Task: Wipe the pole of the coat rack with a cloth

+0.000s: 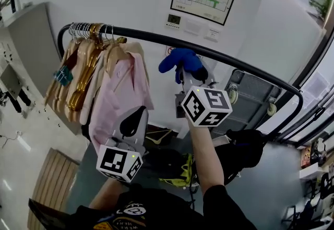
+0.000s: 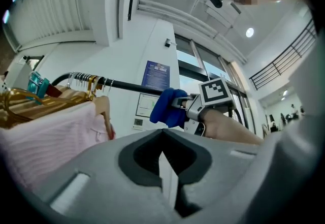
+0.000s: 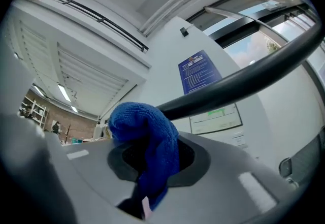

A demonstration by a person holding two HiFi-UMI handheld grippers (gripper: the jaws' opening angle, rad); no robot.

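Cloth [image 3: 144,131] clamped between my right gripper [image 3: 148,164] jaws could have slipped off the round pole [image 3: 244,78]; left gripper [image 2: 163,159] jaws were together.

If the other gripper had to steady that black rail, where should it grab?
The bare stretch of rail between the hangers and the blue cloth, probably from below: it is a thin round horizontal bar, so fingers can close across it there.
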